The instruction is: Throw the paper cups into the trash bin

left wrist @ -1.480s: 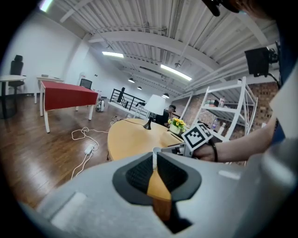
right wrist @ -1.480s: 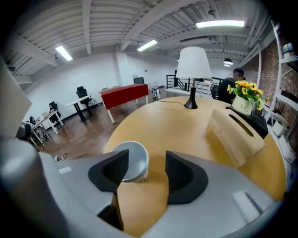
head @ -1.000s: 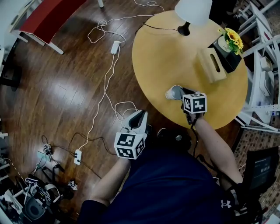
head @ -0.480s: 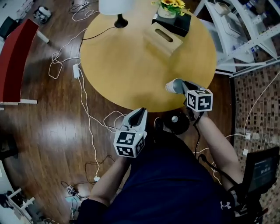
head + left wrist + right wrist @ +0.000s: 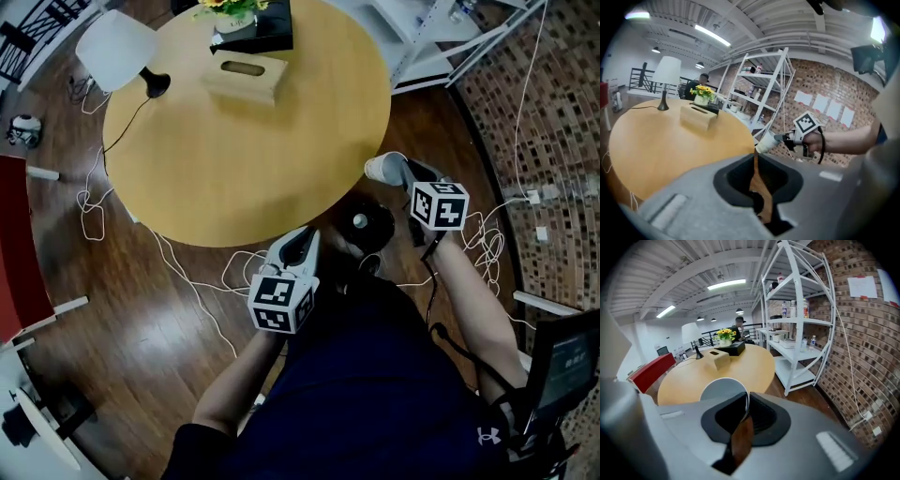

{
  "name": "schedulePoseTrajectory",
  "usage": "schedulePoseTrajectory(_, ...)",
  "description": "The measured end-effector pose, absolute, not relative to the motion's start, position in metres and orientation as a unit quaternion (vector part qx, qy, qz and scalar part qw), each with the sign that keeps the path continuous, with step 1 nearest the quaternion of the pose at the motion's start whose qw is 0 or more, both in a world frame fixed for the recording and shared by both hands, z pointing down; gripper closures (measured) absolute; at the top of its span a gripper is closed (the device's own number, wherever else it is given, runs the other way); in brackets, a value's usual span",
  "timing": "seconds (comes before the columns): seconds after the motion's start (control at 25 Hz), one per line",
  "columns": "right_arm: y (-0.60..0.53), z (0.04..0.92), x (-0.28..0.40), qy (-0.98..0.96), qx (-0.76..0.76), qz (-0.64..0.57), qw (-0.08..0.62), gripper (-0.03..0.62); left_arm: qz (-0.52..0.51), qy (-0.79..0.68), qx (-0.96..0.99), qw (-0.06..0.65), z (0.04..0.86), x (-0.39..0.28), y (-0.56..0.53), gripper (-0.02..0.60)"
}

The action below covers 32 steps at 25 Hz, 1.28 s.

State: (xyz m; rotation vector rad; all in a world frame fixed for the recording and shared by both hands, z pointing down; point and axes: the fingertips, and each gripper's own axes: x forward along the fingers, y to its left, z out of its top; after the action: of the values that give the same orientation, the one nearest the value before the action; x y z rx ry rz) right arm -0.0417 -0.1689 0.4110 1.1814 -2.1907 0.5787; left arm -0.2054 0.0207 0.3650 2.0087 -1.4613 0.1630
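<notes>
Rotation is the change: over the last second you have swung to your right, and the whole scene has slid round with you. Closest in, at about 11 o'clock, your left tool (image 5: 302,242) hangs over the wooden floor (image 5: 169,309) with its jaws drawn together on nothing. At 1 o'clock your right tool (image 5: 401,171) is clamped on the wall of the paper cup (image 5: 379,168), which it holds tipped on its side. A second ago that cup hung over the surface (image 5: 234,141). Now it sits just past the rim, above the floor and a dark round object (image 5: 366,225) that I cannot identify. Farther off, toward 11 o'clock, the tissue box (image 5: 246,77), flowers (image 5: 225,7) and lamp (image 5: 117,49) stand on the surface. I judge the pick-up done and the carry under way. No trash bin shows yet, so find it before you let go.
</notes>
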Motion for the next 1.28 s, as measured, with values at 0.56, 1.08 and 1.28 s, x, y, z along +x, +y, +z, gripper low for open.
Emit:
schedulePoseTrajectory(0.56,-0.168,0.435,0.101,-0.797,0.472,0.226,0.3,0.565,0.139,-0.513,0.794,0.296,0.371,-0.08,-0.01,0.554)
schedulePoseTrajectory(1.08,-0.146,0.545,0.114,-0.826,0.373,0.195,0.375,0.565,0.226,-0.544,0.748,0.306,0.451,-0.047,-0.009,0.56)
schedulePoseTrajectory(1.28,-0.121,0.597,0.109,-0.822,0.352,0.19,0.405,0.563,0.28,-0.485,0.758,0.334,0.522,-0.041,-0.001,0.56)
